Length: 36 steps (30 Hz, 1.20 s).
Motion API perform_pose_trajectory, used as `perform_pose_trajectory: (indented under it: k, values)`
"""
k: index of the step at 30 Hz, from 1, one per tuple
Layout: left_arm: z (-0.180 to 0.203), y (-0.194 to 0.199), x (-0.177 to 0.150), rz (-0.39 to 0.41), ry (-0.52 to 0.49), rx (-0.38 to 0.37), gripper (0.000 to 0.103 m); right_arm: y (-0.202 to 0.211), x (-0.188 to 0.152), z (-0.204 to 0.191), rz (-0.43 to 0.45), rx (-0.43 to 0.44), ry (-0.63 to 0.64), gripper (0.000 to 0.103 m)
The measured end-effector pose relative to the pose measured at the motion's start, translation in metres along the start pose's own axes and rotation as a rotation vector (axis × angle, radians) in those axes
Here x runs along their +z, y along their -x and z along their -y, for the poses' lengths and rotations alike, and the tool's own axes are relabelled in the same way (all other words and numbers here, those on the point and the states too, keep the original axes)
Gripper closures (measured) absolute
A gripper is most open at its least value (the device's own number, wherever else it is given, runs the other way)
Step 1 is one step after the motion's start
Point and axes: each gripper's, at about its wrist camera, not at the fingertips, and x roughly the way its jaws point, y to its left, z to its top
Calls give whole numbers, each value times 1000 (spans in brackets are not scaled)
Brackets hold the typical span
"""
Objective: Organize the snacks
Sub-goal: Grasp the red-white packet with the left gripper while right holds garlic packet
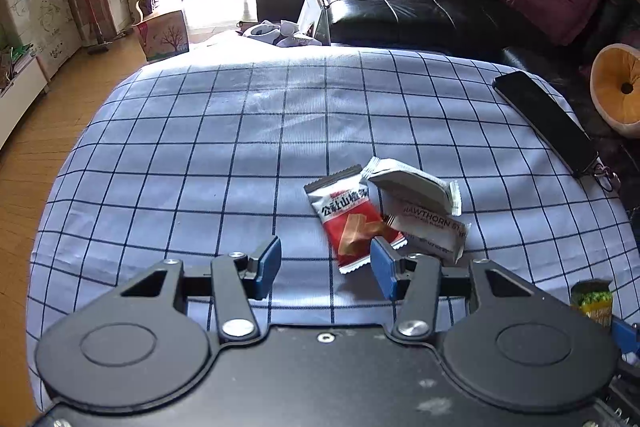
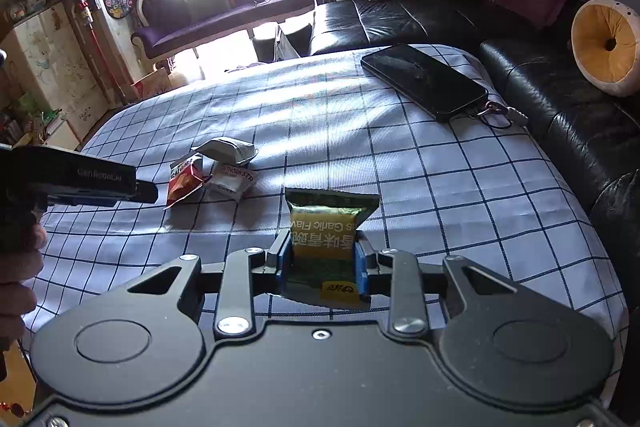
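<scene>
Three snack packets lie in a small pile on the checked cloth: a red hawthorn packet (image 1: 352,223), a white hawthorn packet (image 1: 432,227) and a grey-white packet (image 1: 412,183) leaning on top. My left gripper (image 1: 326,267) hovers just in front of the pile, open, nothing between its blue pads; the right pad overlaps the red packet's near corner. My right gripper (image 2: 322,263) is shut on a green and yellow garlic-flavour packet (image 2: 326,223), held upright above the cloth. The pile (image 2: 212,175) lies to its left, with the left gripper (image 2: 146,191) beside it.
A black phone (image 2: 424,79) with a cable lies at the far right of the table (image 2: 460,187), near the edge. A black leather sofa (image 2: 560,115) with a pink cushion runs along the right. A hand (image 2: 20,267) holds the left gripper.
</scene>
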Motion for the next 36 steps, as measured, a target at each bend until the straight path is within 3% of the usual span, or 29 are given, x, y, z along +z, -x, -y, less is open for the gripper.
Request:
perform_pose_trajectory:
  k: [8, 15, 30, 32, 36]
  values:
    - [3, -35, 28, -84, 97, -56, 51, -6, -2, 6, -3, 5, -15, 63]
    - [9, -62, 30, -128, 119, -18, 51, -14, -4, 8, -20, 5, -23, 63]
    - [16, -67, 30, -103, 76, 22, 52, -20, -7, 8, -38, 9, -28, 63]
    - [16, -66, 29, -89, 72, 26, 65, -19, -8, 8, -39, 8, -25, 63]
    - [15, -62, 27, -79, 64, 23, 68, -17, -8, 7, -37, 10, -24, 63]
